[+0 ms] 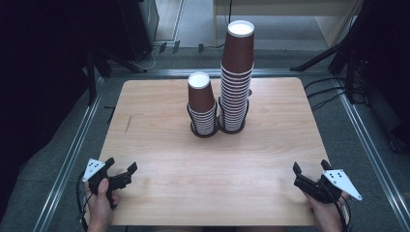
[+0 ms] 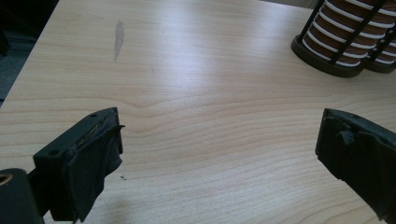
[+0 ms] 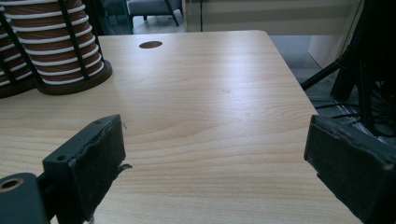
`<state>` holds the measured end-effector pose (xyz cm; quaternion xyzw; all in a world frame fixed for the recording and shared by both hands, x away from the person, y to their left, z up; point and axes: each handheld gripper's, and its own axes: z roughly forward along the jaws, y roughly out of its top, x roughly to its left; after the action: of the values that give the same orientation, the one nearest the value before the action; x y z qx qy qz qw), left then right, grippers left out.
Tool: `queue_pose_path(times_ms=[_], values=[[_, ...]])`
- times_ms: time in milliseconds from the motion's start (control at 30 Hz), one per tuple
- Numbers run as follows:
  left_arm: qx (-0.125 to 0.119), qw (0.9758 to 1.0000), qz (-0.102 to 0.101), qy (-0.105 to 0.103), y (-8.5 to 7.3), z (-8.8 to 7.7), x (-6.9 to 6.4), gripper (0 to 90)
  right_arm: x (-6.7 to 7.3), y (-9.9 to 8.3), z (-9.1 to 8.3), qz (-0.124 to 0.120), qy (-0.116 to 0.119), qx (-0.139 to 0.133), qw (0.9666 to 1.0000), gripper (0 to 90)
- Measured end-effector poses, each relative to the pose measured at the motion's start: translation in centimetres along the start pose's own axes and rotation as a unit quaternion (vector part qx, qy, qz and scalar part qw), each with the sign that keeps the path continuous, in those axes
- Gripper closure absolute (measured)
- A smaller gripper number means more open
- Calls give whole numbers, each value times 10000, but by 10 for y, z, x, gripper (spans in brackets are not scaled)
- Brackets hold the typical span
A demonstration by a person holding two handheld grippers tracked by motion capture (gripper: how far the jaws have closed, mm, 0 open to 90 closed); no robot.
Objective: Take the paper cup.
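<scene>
Both the left tongs (image 1: 121, 173) and right tongs (image 1: 309, 170) rest empty with jaws apart at the tabletop's (image 1: 159, 159) near corners, likely poised to reach the two cup stacks (image 1: 220, 92) racked mid-table.

place: lab / recording rig
table: wood table (image 1: 159, 145) on alu rail frame (image 1: 67, 154)
12 o'clock: cabinet (image 1: 140, 24), cables (image 1: 333, 94)
3 o'clock: tripod legs (image 1: 329, 53)
</scene>
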<state>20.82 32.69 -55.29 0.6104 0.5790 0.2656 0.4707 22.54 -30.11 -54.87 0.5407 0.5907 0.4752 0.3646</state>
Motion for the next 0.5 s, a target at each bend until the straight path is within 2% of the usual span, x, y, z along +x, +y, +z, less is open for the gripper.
queue_pose_path(times_ms=[300, 333, 400, 433, 500], values=[[-149, 9998, 6, 110, -1, -2, 0, 6, 1, 0, 1, -31, -25, 36, 10000, 56], [-155, 9998, -10, 113, -1, -2, 0, 6, 2, 0, 2, -47, -98, 93, 9999, 56], [-176, 9995, -154, 216, -1, -2, 3, 6, 3, 0, 2, -93, -132, 92, 9998, 57], [-201, 9990, -313, 237, -1, -2, 5, 6, 5, 0, 3, -147, -193, 66, 9997, 62], [-292, 9977, -554, 255, -1, -3, 10, 7, 7, 1, 4, -240, -171, 79, 9995, 62]])
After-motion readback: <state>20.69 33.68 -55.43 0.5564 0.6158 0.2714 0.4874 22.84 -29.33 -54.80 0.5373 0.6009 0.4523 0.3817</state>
